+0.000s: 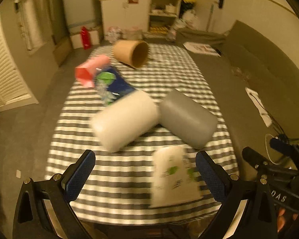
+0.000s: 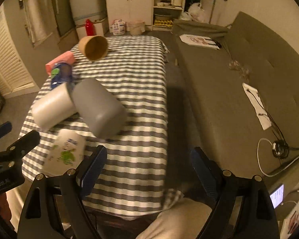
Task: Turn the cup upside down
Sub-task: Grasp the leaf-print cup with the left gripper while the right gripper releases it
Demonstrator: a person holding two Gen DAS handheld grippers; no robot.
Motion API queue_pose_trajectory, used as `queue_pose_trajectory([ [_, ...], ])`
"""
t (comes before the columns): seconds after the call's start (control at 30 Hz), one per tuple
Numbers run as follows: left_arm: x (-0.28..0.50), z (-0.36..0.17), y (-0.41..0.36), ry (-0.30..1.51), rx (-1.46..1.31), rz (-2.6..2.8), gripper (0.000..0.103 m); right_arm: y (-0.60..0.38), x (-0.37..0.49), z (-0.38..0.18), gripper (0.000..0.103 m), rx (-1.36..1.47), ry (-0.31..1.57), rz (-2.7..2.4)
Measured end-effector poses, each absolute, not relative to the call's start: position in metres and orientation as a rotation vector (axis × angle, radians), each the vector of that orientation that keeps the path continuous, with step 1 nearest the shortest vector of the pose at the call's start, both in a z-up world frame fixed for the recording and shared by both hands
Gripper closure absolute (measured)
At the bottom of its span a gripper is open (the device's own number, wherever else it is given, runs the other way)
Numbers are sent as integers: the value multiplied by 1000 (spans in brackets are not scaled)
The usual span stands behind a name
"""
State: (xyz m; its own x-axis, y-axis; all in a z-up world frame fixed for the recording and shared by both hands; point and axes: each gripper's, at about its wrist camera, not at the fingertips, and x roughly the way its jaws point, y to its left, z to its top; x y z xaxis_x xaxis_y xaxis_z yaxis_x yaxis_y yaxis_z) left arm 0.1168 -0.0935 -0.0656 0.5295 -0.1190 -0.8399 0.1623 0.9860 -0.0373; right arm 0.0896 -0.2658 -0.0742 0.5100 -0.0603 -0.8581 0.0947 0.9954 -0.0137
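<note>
A white cup (image 1: pixel 125 121) and a grey cup (image 1: pixel 186 118) stand bottom-up on the striped table, touching each other. They also show in the right wrist view as white cup (image 2: pixel 52 105) and grey cup (image 2: pixel 99 107). A brown paper cup (image 1: pixel 132 53) lies on its side at the far end, its mouth facing me; it also shows in the right wrist view (image 2: pixel 93 47). My left gripper (image 1: pixel 145 171) is open and empty, short of the white and grey cups. My right gripper (image 2: pixel 148 168) is open and empty over the table's near right part.
A white wipes pack (image 1: pixel 174 176) lies near the front edge. A pink box (image 1: pixel 89 69) and a blue pack (image 1: pixel 113 83) lie at the left. The striped table (image 2: pixel 137 91) ends at the right beside a grey sofa (image 2: pixel 239 83). Cabinets and a fridge stand at the back.
</note>
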Motion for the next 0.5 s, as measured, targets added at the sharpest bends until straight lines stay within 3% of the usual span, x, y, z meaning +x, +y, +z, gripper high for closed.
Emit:
queue_pose_trajectory([
  [0.4,140,-112,-118,1184,105,-189,2,-270,98,-100,17,55,1085,-51],
  [0.5,143,-118,-117,1218,91,-200,9,-266,100,-104,17,55,1091,-40],
])
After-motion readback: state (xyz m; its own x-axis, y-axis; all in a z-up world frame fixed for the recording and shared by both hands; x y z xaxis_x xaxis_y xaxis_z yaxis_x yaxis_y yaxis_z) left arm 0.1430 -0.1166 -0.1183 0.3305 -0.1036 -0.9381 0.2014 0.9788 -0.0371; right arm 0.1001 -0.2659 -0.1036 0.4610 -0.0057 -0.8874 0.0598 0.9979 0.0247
